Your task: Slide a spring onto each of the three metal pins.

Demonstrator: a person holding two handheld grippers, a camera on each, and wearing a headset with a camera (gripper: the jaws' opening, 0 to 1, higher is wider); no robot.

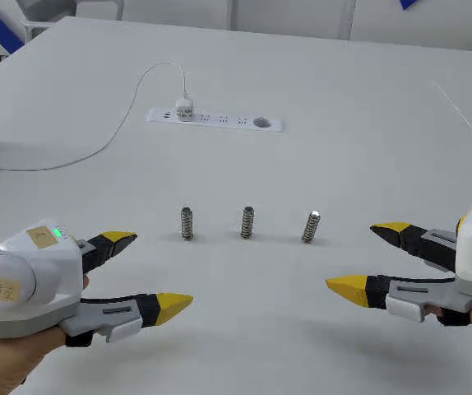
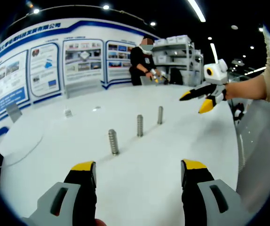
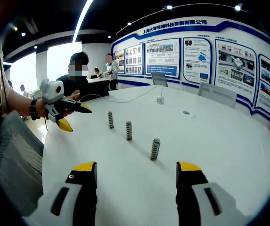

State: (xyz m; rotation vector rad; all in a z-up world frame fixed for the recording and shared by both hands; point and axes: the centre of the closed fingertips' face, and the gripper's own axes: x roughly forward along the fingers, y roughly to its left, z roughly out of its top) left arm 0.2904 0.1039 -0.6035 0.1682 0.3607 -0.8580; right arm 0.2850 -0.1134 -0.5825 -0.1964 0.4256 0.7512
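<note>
Metal in make, the left spring (image 1: 187, 223), middle spring (image 1: 247, 222) and right spring (image 1: 311, 227) stand in a row on the white table (image 1: 367, 107), the last leaning slightly. All three lie ahead of and between the two sets of fingers, touched by neither. The left gripper (image 1: 158, 269), held low in a hand (image 1: 2, 366), points forward and inward; its yellow-tipped fingers (image 1: 174, 304) are spread wide and hold nothing. The right gripper (image 1: 353, 256) mirrors this pose, fingers likewise spread and empty. Well beyond the springs, farther from the fingertips, lies a power strip (image 1: 215, 120) with a plugged-in cable (image 1: 129, 103).
</note>
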